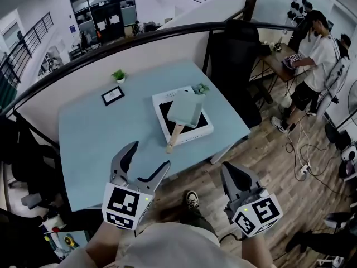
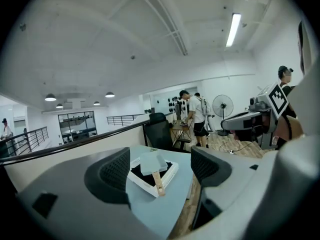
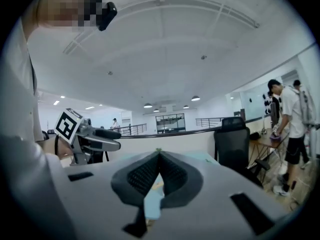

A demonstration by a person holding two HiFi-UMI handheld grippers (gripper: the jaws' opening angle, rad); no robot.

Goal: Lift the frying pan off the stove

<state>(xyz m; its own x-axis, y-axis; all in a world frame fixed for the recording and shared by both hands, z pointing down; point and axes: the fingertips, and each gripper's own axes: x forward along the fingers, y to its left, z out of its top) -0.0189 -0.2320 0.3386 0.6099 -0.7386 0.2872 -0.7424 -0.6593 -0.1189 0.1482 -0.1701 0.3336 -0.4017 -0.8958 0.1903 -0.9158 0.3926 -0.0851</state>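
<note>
Left gripper [image 1: 148,159]: held low at the person's left, jaws pointing forward over the near edge of the table [image 1: 89,138]. Jaws stand wide apart; nothing between the pads [image 2: 114,173] in the left gripper view. Its marker cube [image 1: 125,205] faces up, with the bare left forearm [image 1: 105,243] behind it.

Right gripper [image 1: 235,175]: held at the person's right, short of the table's near edge and off it. Jaws closed, tips meeting, holding nothing in the right gripper view [image 3: 159,156]. Right forearm [image 1: 254,251] bare.

The two grippers are level and well apart.
</note>
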